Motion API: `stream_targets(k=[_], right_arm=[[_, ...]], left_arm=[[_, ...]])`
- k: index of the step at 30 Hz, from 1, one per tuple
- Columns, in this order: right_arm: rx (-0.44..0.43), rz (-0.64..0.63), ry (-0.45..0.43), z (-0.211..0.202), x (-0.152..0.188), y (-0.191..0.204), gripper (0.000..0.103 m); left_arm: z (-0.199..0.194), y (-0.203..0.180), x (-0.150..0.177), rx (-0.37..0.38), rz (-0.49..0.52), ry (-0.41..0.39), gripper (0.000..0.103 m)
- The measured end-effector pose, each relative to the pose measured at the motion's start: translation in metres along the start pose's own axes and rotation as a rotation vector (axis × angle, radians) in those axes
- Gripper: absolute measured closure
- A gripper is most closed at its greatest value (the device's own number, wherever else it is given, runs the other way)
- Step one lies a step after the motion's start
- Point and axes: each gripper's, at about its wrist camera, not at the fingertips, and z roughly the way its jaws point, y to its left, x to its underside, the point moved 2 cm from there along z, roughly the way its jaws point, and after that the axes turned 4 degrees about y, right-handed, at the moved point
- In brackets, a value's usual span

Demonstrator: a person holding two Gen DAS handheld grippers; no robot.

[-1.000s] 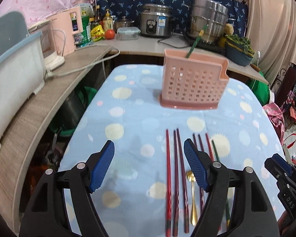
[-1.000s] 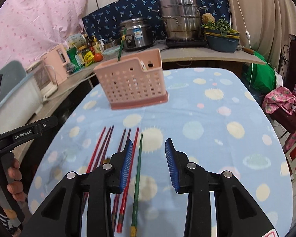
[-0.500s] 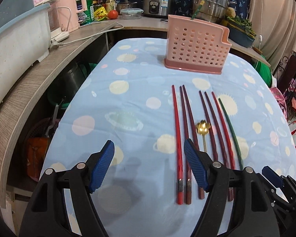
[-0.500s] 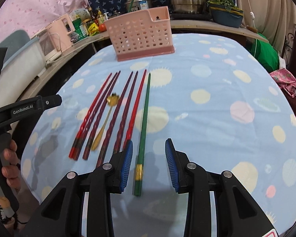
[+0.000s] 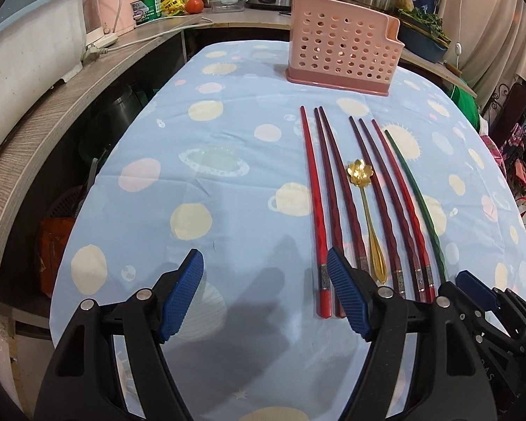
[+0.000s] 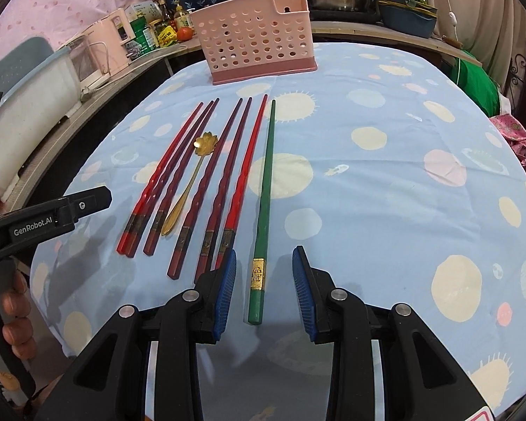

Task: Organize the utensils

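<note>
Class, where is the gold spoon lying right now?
The gold spoon lies flat on the tablecloth among the red chopsticks, left of the green chopstick, its flower-shaped bowl pointing toward the pink holder.

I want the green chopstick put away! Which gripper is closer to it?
Right. The right gripper straddles the green chopstick's thick end, open. The left gripper hangs open farther left, beyond the red chopsticks.

We read "GenRobot.AI" in white on the black body of the left gripper (image 6: 91, 203), seen from the right wrist. Labels on the counter bottles (image 6: 164, 33) stay illegible.
</note>
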Motion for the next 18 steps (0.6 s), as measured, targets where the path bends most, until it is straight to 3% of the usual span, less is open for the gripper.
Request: stream_targets(k=[6, 14, 18], right_arm=[[0.023, -0.015, -0.005, 0.001, 0.002, 0.001, 0.079], [0.049, -0.021, -0.012, 0.001, 0.003, -0.003, 0.096], [0.04, -0.01, -0.013, 0.0, 0.004, -0.006, 0.096]], left_arm=[[0.005, -0.003, 0.005, 0.005, 0.007, 0.014, 0.034], [0.007, -0.006, 0.011, 0.014, 0.013, 0.026, 0.034], [0.01, -0.009, 0.014, 0.017, 0.015, 0.033, 0.034]])
